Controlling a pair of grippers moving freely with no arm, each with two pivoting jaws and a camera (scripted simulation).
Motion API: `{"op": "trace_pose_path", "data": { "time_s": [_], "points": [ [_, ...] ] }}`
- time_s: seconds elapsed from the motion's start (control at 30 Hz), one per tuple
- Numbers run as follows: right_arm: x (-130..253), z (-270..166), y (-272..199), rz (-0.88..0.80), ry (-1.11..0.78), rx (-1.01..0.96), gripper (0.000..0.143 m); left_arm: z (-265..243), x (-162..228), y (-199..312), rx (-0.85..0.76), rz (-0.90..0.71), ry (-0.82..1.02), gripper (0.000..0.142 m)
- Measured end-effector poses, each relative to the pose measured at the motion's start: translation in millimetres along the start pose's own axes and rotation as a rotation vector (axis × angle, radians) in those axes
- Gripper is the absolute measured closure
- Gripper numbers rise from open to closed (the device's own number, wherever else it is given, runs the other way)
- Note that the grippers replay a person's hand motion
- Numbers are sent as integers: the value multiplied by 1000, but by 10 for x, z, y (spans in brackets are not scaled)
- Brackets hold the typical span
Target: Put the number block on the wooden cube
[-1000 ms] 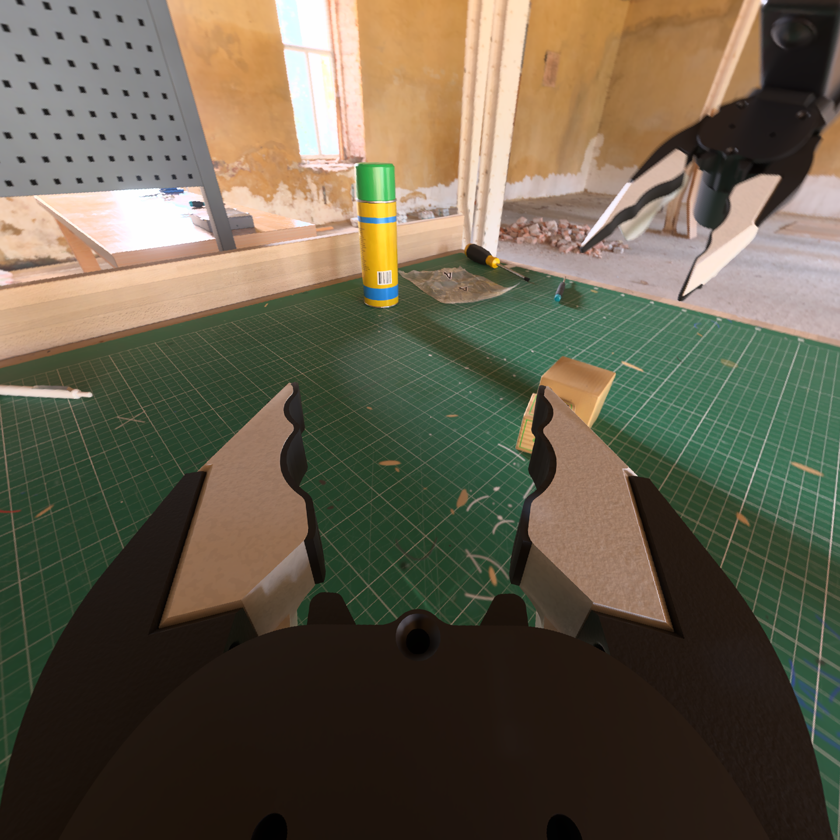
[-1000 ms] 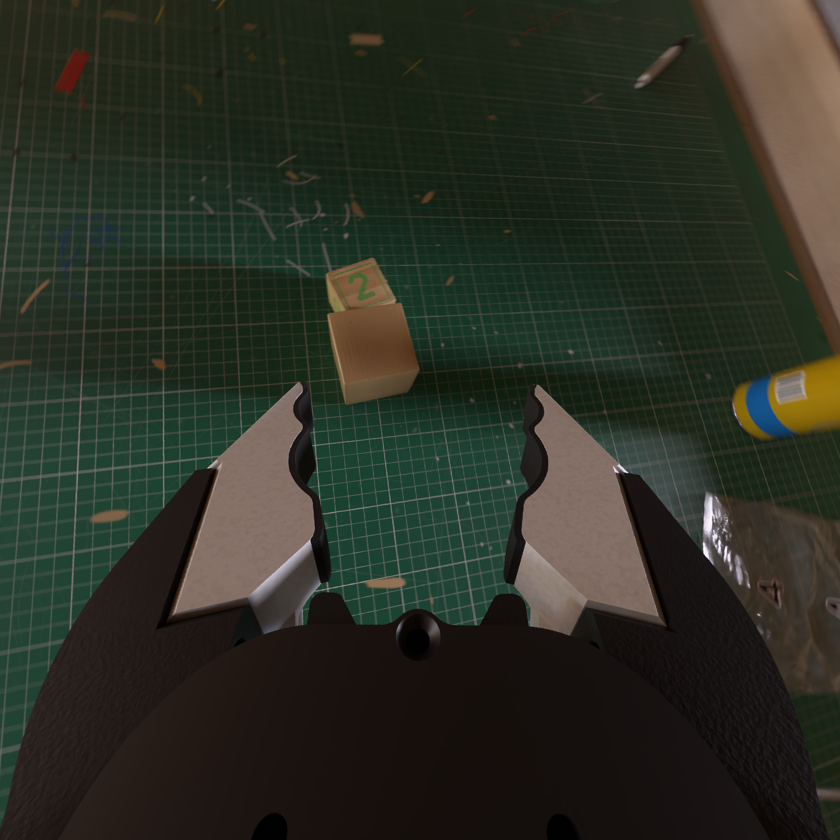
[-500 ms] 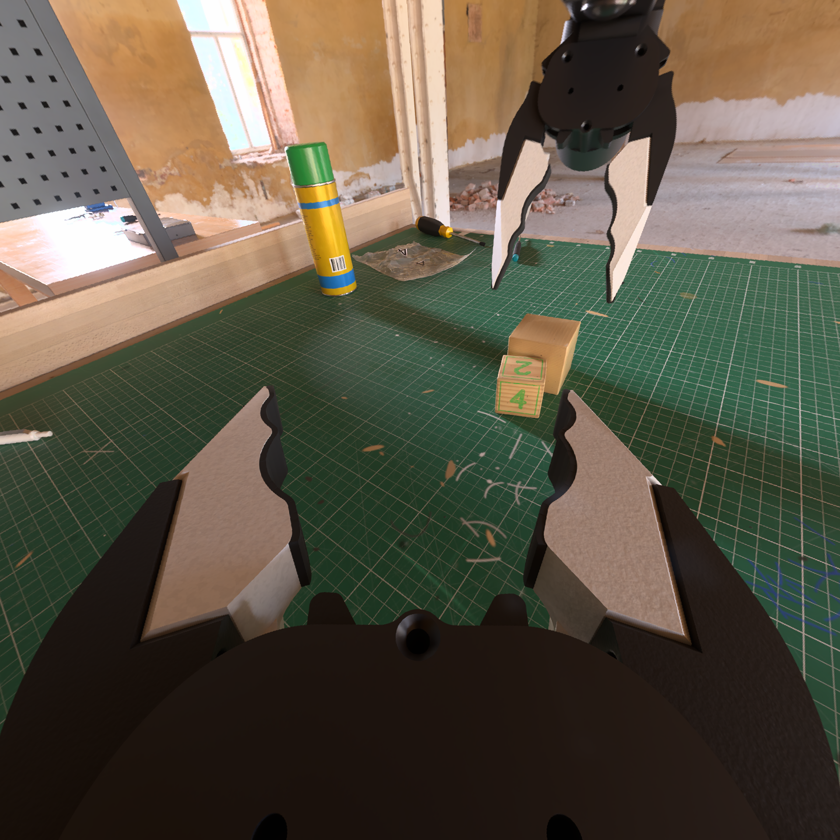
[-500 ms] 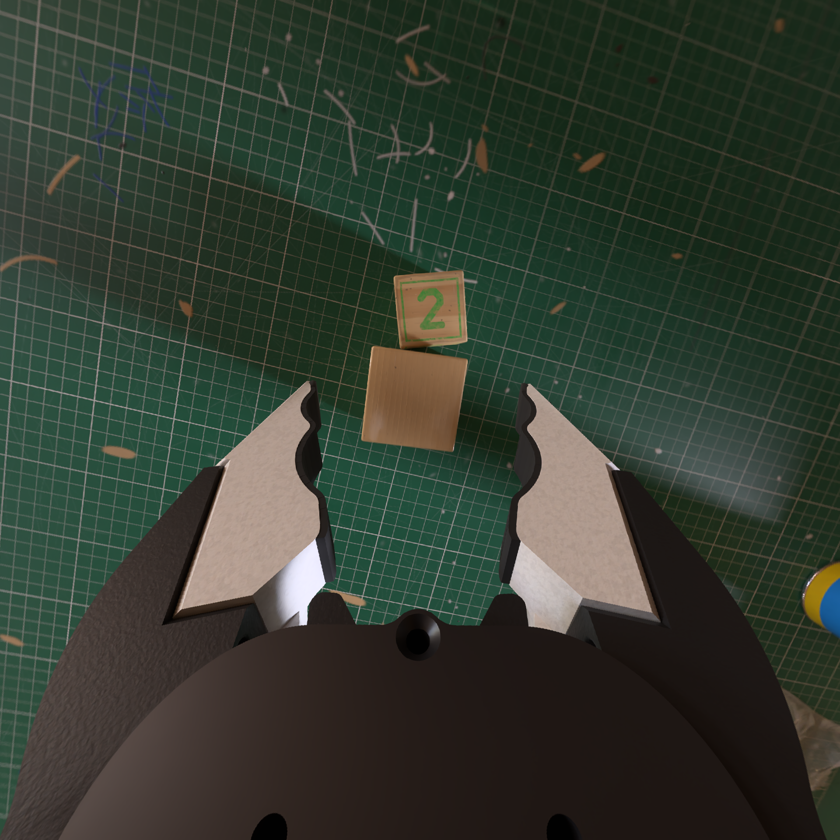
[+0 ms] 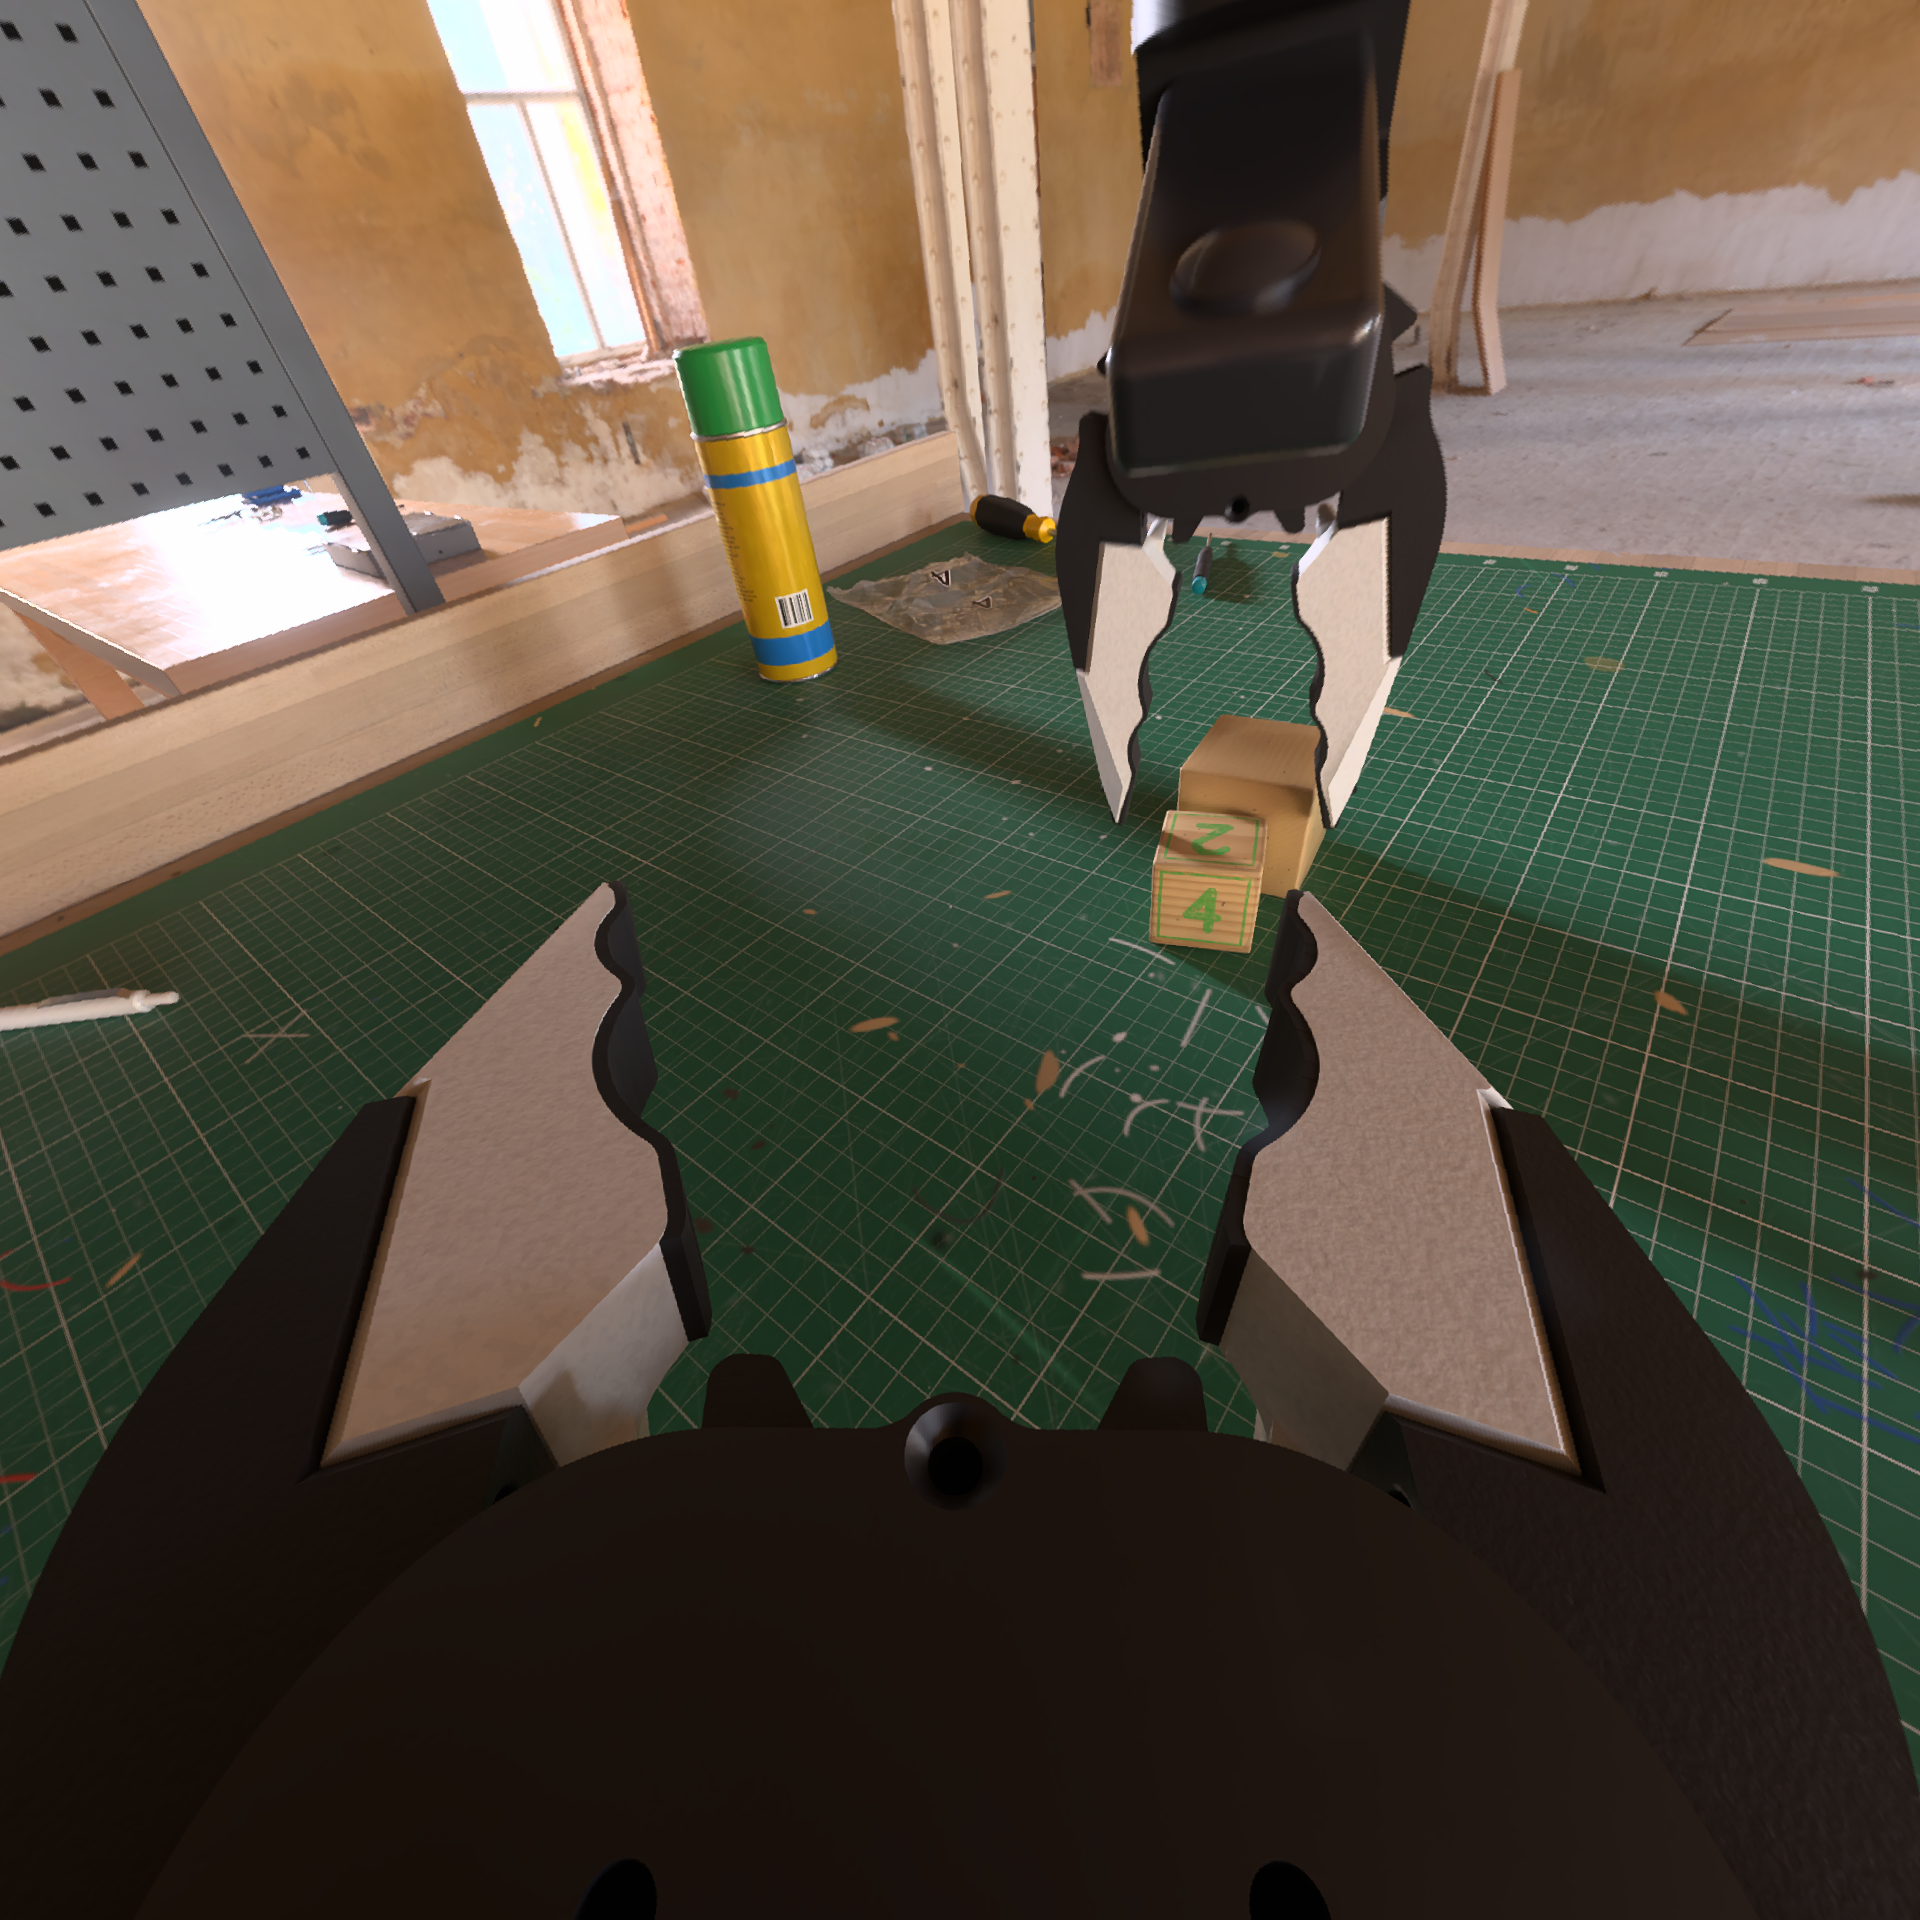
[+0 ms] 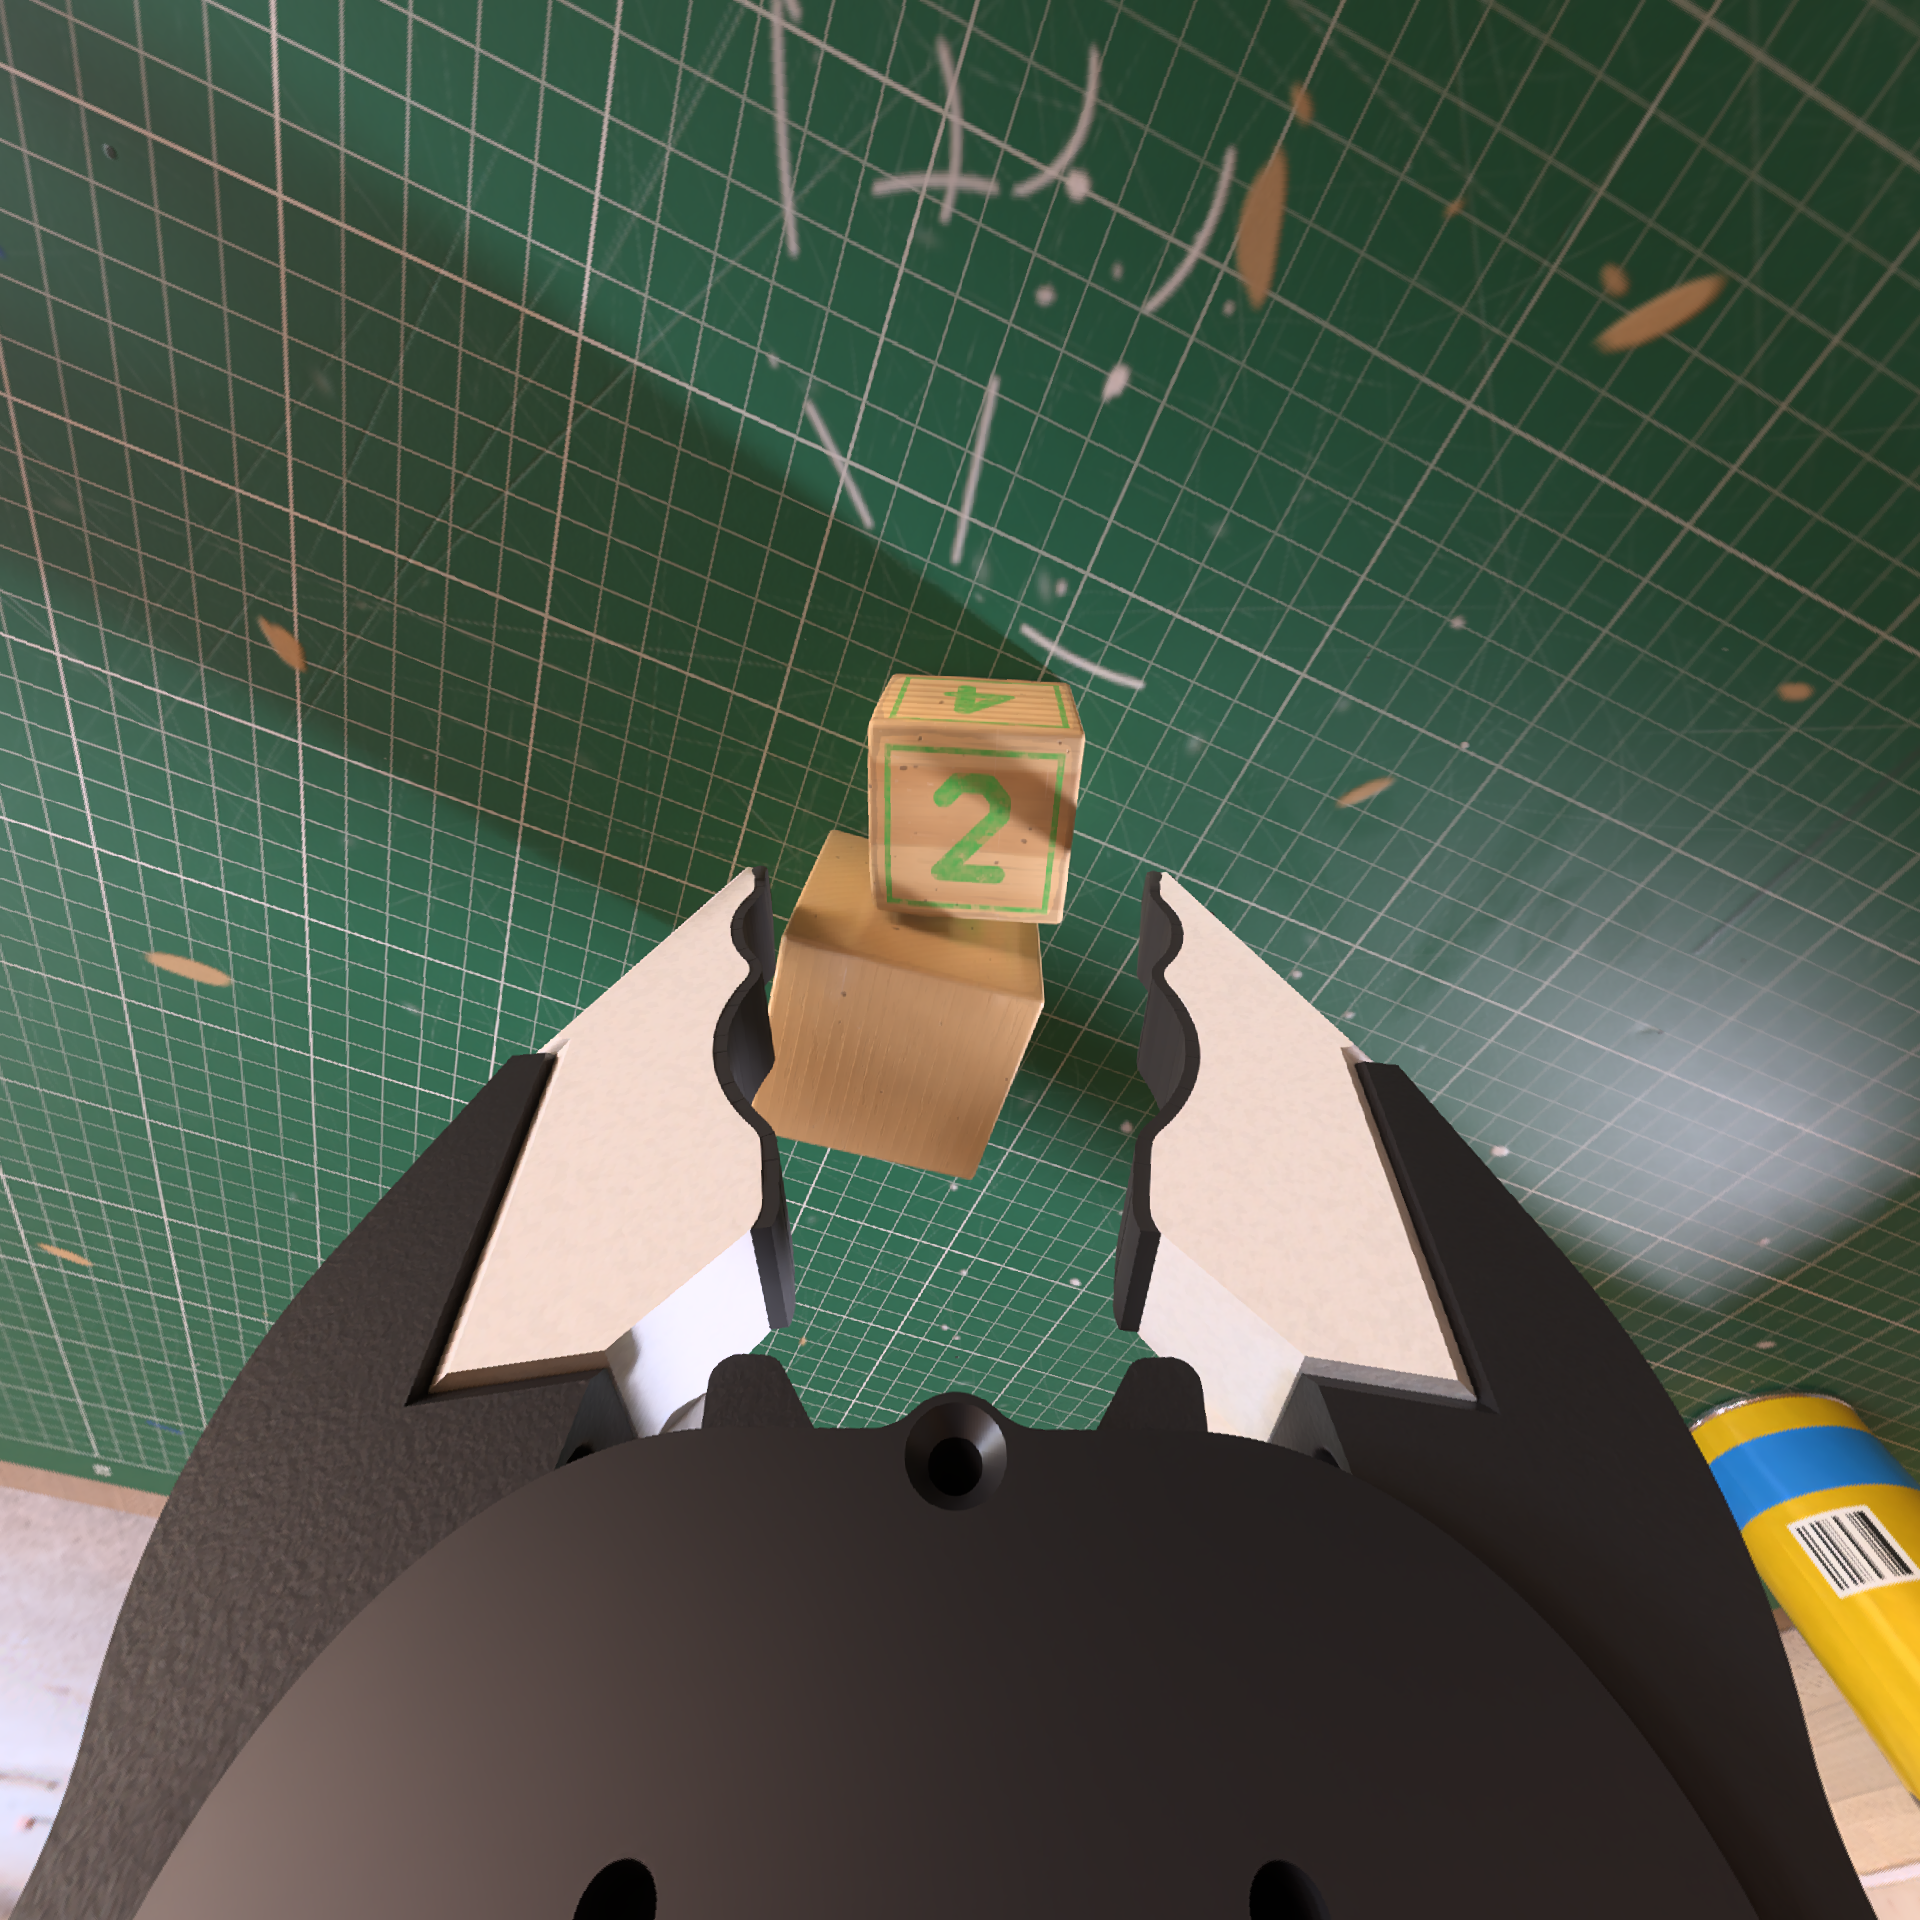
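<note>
Right gripper [image 6: 956,883] has dropped low over the blocks

Its wide-open fingers now sit around the wooden cube [image 6: 899,1049], holding nothing. The number block [image 5: 1205,883] touches the cube on the green mat [image 5: 831,831]. Only the left view shows the screwdriver [image 5: 1013,516]. The left gripper [image 5: 951,904] is open and empty too.

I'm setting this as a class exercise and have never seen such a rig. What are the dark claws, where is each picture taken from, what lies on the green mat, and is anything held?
The claws are two two-finger grippers, each carrying a camera that looks along its fingers. The left gripper hangs low over the cutting mat, open and empty. The right gripper points down, open, straddling the plain wooden cube; it also shows in the left view. The number block stands on the mat beside that cube. Also there: a spray can, a screwdriver, a crumpled bag and a white pen. Nothing is held.
</note>
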State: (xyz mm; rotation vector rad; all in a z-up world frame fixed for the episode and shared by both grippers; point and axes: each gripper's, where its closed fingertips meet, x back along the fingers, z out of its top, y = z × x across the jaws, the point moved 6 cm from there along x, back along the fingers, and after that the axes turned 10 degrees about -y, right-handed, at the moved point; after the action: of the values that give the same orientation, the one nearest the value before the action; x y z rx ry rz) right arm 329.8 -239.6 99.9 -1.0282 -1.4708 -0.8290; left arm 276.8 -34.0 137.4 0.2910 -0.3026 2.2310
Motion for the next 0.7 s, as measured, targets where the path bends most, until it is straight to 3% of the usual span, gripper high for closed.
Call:
{"op": "trace_pose_path", "data": {
  "time_s": [0.13,0.23,0.43,0.7],
  "points": [
    [-91,50,28,35,-50,-9,78,18,14,0,-6,13,8,23],
    [-85,94,76,49,-60,-35,102,18,19,-9,-5,22,9,24],
    [283,110,149,1,14,-131,103,35,51,-23,-7,42,24,27],
    [662,-358,-31,0,-13,-257,103,32,27,-7,-8,40,13,29]
  ]
}}
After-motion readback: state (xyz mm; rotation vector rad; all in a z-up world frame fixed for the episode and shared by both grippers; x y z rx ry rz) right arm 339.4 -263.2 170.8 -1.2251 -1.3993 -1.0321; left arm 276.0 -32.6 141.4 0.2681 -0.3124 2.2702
